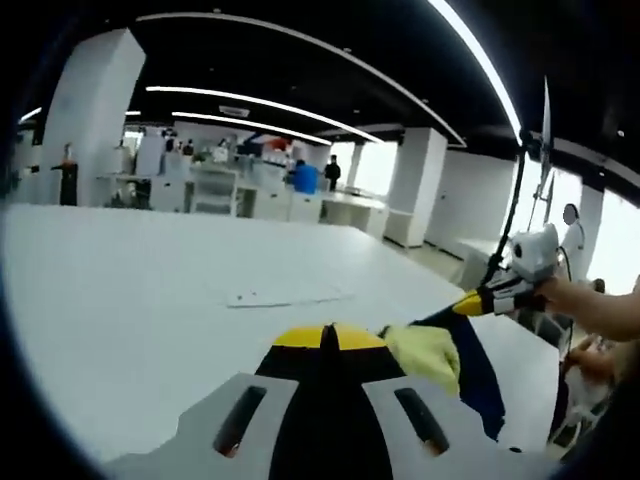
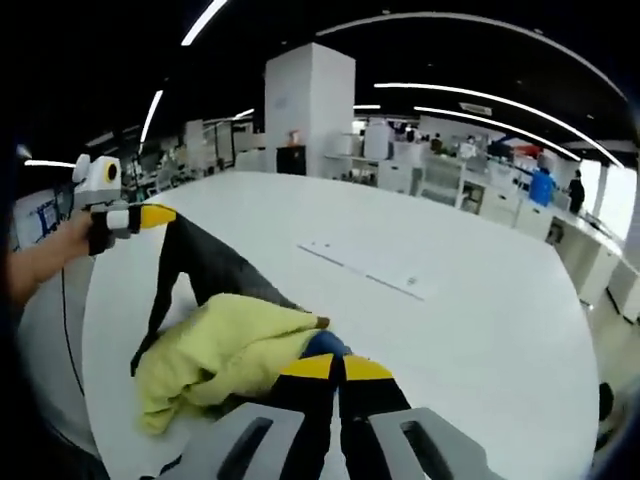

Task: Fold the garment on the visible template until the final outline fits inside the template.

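The garment, pale yellow (image 2: 230, 350) with a dark navy part (image 2: 210, 265), is bunched on the white table (image 2: 480, 330) and partly lifted. My left gripper (image 2: 150, 215) is shut on a corner of the dark cloth, pulling it up in a taut strip. In the left gripper view its yellow-tipped jaws (image 1: 330, 338) are closed, with the yellow cloth (image 1: 425, 355) just to their right. My right gripper (image 2: 335, 368) is shut on the garment's near edge; it also appears as the other gripper (image 1: 478, 302), pinching dark cloth (image 1: 480, 370). The flat white template (image 2: 365, 270) (image 1: 285, 297) lies beyond the garment, uncovered.
A person's hand and forearm (image 1: 590, 305) hold the right gripper, a cable trailing from it. The table edge (image 2: 100, 400) runs close to the garment. Desks, white pillars (image 2: 308, 110) and distant people stand in the office behind.
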